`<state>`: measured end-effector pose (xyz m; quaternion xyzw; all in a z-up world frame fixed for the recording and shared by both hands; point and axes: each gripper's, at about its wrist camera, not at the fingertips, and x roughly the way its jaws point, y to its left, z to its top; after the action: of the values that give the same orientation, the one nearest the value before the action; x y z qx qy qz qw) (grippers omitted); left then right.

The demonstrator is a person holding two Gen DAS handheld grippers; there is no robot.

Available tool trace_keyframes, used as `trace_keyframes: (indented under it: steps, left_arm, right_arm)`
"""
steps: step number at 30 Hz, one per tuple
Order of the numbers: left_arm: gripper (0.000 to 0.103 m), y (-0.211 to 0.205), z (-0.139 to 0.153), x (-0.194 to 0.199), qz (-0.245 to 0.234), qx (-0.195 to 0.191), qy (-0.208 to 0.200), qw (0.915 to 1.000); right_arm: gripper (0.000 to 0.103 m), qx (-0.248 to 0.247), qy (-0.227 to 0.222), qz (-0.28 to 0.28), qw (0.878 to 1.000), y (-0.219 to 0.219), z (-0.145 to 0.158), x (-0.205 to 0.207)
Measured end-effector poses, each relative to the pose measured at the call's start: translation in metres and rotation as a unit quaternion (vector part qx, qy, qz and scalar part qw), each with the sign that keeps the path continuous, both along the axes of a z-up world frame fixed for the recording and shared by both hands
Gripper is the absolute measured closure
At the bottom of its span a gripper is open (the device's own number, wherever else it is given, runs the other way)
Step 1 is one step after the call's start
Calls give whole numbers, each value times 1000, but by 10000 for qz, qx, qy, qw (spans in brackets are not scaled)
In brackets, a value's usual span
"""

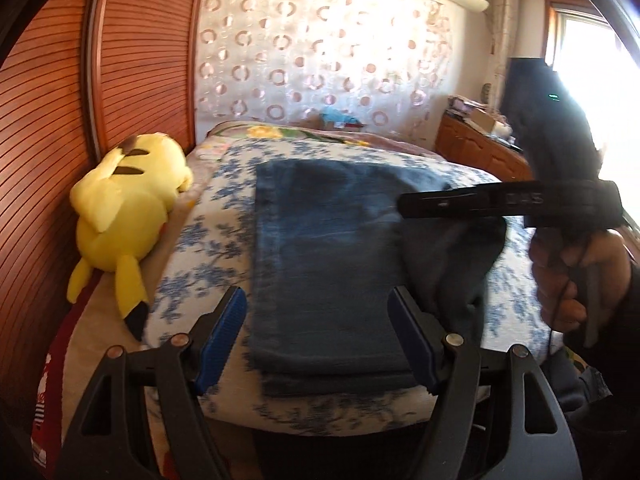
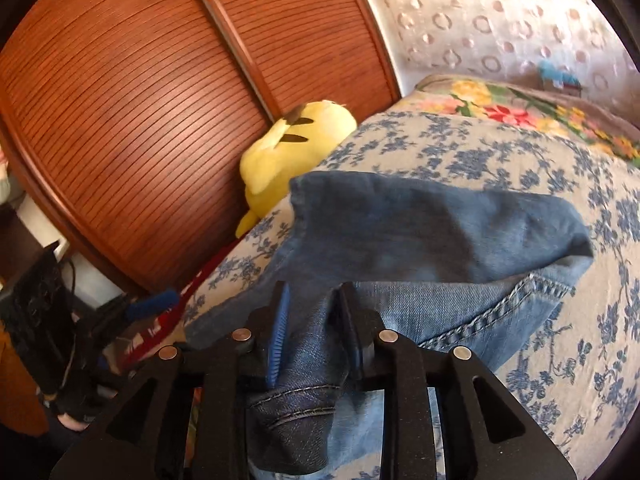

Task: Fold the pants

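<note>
My jeans [image 1: 328, 264] lie folded long on the bed [image 1: 208, 248], mid frame. My left tongs [image 1: 316, 344] stand wide and empty. My right tongs [image 2: 316, 328] are narrow around bunched denim. More folding is left.

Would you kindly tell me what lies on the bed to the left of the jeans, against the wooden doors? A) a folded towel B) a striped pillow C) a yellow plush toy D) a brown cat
C: a yellow plush toy lies beside the jeans on the bed, against the wooden doors.
</note>
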<state>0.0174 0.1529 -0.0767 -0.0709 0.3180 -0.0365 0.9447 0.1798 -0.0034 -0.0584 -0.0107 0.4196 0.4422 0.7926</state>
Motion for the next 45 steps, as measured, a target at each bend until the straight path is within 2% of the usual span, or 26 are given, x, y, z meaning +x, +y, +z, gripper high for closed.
trace_keyframes:
  steps: [7, 10, 13, 17, 23, 27, 32, 39, 42, 45]
  left_arm:
    - [29, -29, 5, 3, -523, -134, -61, 9985]
    - [30, -40, -1, 13, -660, -112, 35, 9978]
    - [30, -45, -14, 31, -490, 82, 335, 9982]
    - [29, -40, -25, 38, -334, 135, 491, 9981]
    - [29, -38, -26, 36, -335, 51, 479, 9983]
    - [29, -39, -21, 31, -354, 6, 415, 9985]
    - [30, -36, -6, 20, -359, -21, 223, 9991]
    - [30, -37, 34, 3, -388, -13, -325, 9987]
    - [29, -42, 40, 15, -418, 83, -318, 9986]
    - [29, -44, 38, 35, -554, 4, -186, 9983]
  right_arm:
    - [78, -76, 59, 28, 9999, 0, -1, 4]
    - [77, -102, 55, 18, 9999, 0, 0, 4]
    - [74, -113, 55, 8, 9999, 1, 2, 5]
    - [65, -90, -112, -105, 9998, -13, 18, 2]
    - [62, -109, -593, -478, 9970, -59, 40, -1]
    - [62, -506, -760, -632, 9938, -77, 28, -1]
    - [62, -809, -659, -544, 9930, -70, -4, -2]
    - [62, -804, -533, -469, 9942, -57, -24, 0]
    - [62, -784, -517, -459, 9945, -55, -26, 1]
    - [61, -717, -467, -449, 9953, -58, -26, 3]
